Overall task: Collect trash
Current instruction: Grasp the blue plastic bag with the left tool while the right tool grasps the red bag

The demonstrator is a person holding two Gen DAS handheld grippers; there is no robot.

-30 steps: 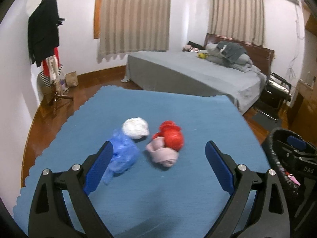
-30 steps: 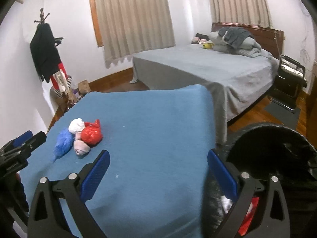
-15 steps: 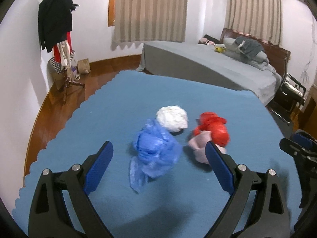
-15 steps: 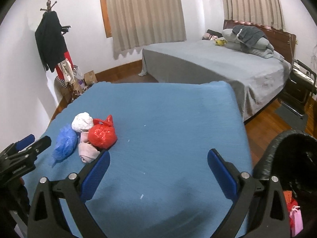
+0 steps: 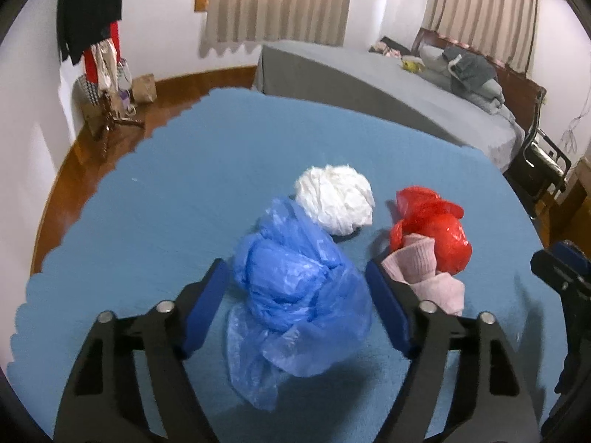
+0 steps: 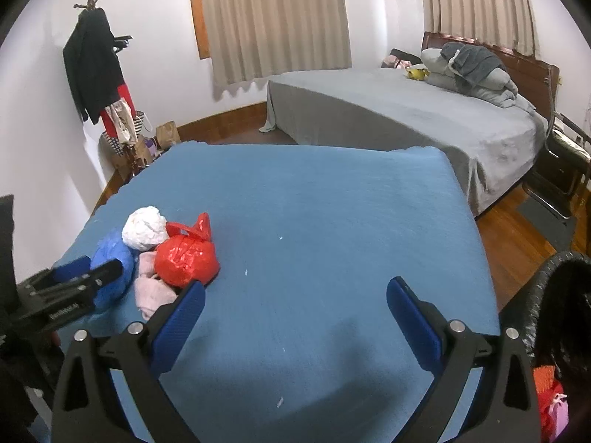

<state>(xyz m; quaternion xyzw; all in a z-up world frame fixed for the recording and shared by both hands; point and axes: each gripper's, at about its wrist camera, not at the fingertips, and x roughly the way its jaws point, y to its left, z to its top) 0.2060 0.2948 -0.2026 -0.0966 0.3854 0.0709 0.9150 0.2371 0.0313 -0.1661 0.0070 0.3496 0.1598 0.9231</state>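
Four pieces of trash lie together on the blue-covered table (image 6: pixel 314 203): a crumpled blue plastic bag (image 5: pixel 299 295), a white paper wad (image 5: pixel 334 199), a red plastic bag (image 5: pixel 432 229) and a pink cloth (image 5: pixel 424 269). My left gripper (image 5: pixel 295 269) straddles the blue bag and its jaws are closing. The right pad brushes the bag's edge, while a narrow gap shows at the left pad. My right gripper (image 6: pixel 295 288) stands open over bare table to the right of the pile, with nothing between its fingers. The right wrist view shows the left gripper (image 6: pixel 88 271) at the blue bag (image 6: pixel 110 258).
A bin with a black liner (image 6: pixel 554 295), holding red and pink trash, stands off the table's right corner. Beyond the table are a grey bed (image 6: pixel 406 110), a coat stand with clothes (image 6: pixel 99 74), a black chair (image 6: pixel 565 162) and wooden floor.
My left gripper has come forward and down until the blue bag sits between its jaws, which have narrowed. The right gripper has swung left, away from the bin, toward the pile.
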